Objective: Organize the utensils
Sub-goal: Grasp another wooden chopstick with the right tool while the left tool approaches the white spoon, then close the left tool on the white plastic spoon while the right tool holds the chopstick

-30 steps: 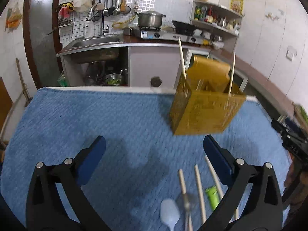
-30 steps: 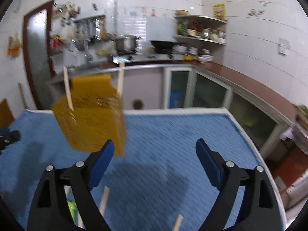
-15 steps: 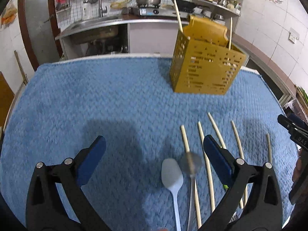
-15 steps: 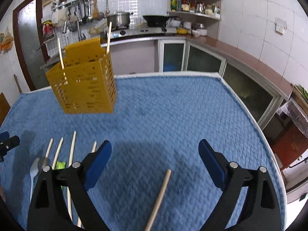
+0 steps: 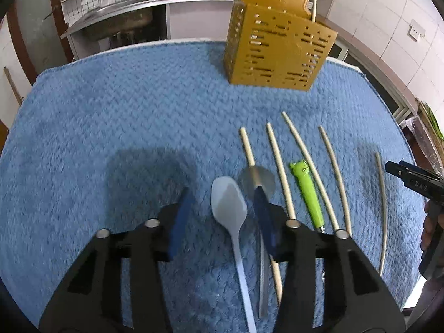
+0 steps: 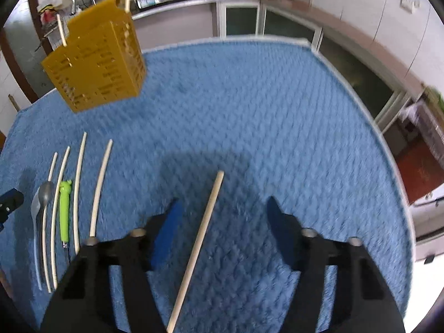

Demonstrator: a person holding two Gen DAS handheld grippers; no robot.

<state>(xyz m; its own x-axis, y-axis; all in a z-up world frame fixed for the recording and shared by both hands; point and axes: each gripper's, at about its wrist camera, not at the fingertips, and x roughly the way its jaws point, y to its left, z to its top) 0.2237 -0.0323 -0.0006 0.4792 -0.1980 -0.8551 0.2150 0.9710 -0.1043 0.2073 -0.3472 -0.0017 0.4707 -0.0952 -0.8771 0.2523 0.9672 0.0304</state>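
Laid Out in a Row: Utensils on the Blue Mat

Altogether, six loose chopsticks lie on the blue mat (image 5: 111, 116). Four form a near-parallel row (image 5: 279, 166), a fifth (image 5: 382, 208) lies apart toward the right edge in the left wrist view, and a sixth, the single chopstick (image 6: 199, 238), lies alone in front of the right gripper (image 6: 222, 222). Two more chopsticks stand upright in the yellow perforated holder (image 5: 277, 47), one at each end. The holder stands near the far edge of the mat, well apart from the row.

Among the row lie one white plastic spoon (image 5: 229, 202), one metal spoon (image 5: 256, 179) resting across a chopstick, and one green-handled utensil (image 5: 308, 191) with an animal-face top; its working end is hidden.

The left gripper (image 5: 222, 213) is partly spread, its blue pads on either side of the white spoon's bowl without touching it. The right gripper is spread wide, and the single chopstick runs between its pads, nearer the left one, with no contact seen.

The only writing is on the black body of the right gripper, seen at the right edge of the left wrist view: it appears to read "DAS". No brand shows on the holder or utensils.
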